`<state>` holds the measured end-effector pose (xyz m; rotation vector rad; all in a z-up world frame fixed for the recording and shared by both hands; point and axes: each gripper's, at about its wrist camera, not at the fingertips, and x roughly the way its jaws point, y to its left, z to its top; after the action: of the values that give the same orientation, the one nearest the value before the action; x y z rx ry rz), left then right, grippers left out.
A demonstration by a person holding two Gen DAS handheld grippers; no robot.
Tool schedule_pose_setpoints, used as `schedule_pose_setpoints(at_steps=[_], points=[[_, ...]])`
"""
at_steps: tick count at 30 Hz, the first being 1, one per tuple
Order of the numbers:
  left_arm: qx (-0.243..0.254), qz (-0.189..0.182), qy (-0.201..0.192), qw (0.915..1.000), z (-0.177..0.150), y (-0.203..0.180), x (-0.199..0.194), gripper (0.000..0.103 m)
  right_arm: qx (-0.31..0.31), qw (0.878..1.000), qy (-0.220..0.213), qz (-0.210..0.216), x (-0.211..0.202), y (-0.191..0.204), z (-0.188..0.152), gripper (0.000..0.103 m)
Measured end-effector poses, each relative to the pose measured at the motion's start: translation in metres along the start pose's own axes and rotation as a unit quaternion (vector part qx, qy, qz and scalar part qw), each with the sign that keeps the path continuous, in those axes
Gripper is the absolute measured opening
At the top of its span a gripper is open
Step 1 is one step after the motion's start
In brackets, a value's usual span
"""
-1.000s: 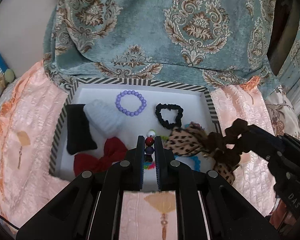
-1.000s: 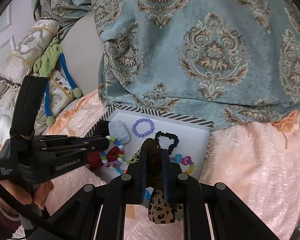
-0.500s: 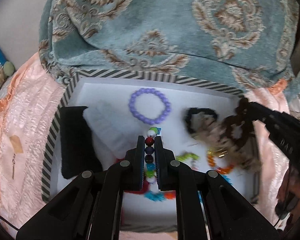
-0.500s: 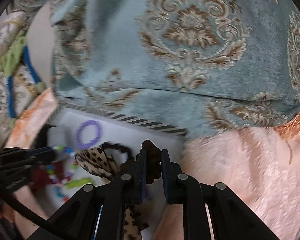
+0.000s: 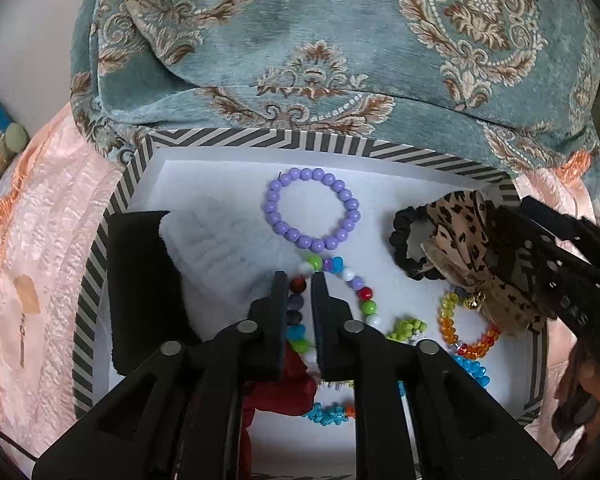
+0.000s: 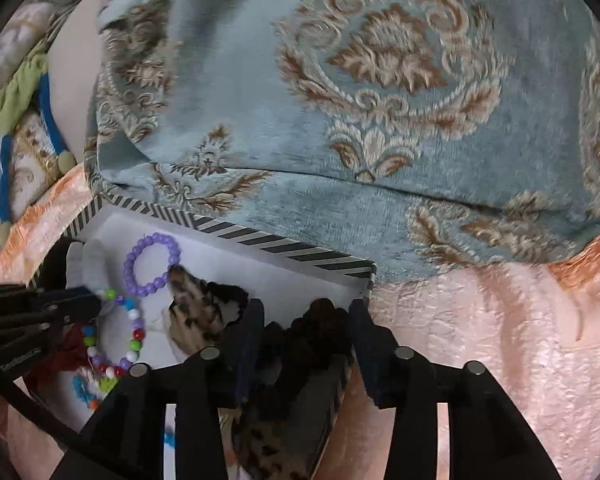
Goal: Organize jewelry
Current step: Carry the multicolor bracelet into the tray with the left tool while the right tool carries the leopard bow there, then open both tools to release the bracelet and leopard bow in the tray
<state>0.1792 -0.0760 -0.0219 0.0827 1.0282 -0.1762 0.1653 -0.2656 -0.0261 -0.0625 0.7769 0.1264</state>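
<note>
A white box with a striped rim (image 5: 228, 141) lies on pink bedding. My left gripper (image 5: 300, 280) is shut on a multicoloured bead bracelet (image 5: 358, 286) and holds it over the box, just below a purple bead bracelet (image 5: 350, 203). My right gripper (image 6: 306, 310) is open over the box's right edge, with a dark brown scrunchie (image 6: 320, 322) loose between its fingers and a leopard-print bow (image 6: 194, 312) lying beside it. The bow (image 5: 460, 236) rests on a black scrunchie (image 5: 404, 240) in the left wrist view.
The box also holds a black pouch (image 5: 136, 280), a white knit piece (image 5: 220, 248), a red bow (image 5: 280, 392), an orange crystal bracelet (image 5: 452, 328), and blue and green bands. A teal patterned cushion (image 5: 340, 40) stands right behind the box. Pink bedding (image 6: 500, 340) lies to the right.
My right gripper has opened and released the brown scrunchie and leopard bow into the box's right side. My left gripper has moved forward over the box, still holding the multicoloured bracelet.
</note>
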Motion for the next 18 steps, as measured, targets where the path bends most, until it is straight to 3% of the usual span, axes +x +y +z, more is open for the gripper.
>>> schedule_pose_setpoints(at_steps=[1, 4, 13, 15, 18], points=[[0.001, 0.0, -0.002, 1.0, -0.001, -0.001, -0.001, 0.028, -0.006, 1.0, -0.004, 0.0, -0.005, 0.003, -0.002, 0.042], [-0.007, -0.012, -0.004, 0.9999, -0.006, 0.0, -0.008, 0.038, 0.006, 1.0, -0.009, 0.011, -0.021, 0.003, -0.009, 0.042], [0.001, 0.016, -0.031, 0.9994, -0.028, 0.004, -0.044, 0.039, 0.055, 0.998, -0.016, 0.029, -0.067, 0.009, -0.031, 0.048], [0.006, 0.024, -0.042, 0.9988, -0.036, 0.003, -0.055, 0.039, 0.059, 0.998, -0.015, 0.03, -0.074, 0.015, -0.034, 0.057], [0.005, 0.026, -0.05, 0.9984, -0.046, 0.002, -0.069, 0.039, 0.065, 0.997, -0.021, 0.034, -0.088, 0.026, -0.038, 0.059]])
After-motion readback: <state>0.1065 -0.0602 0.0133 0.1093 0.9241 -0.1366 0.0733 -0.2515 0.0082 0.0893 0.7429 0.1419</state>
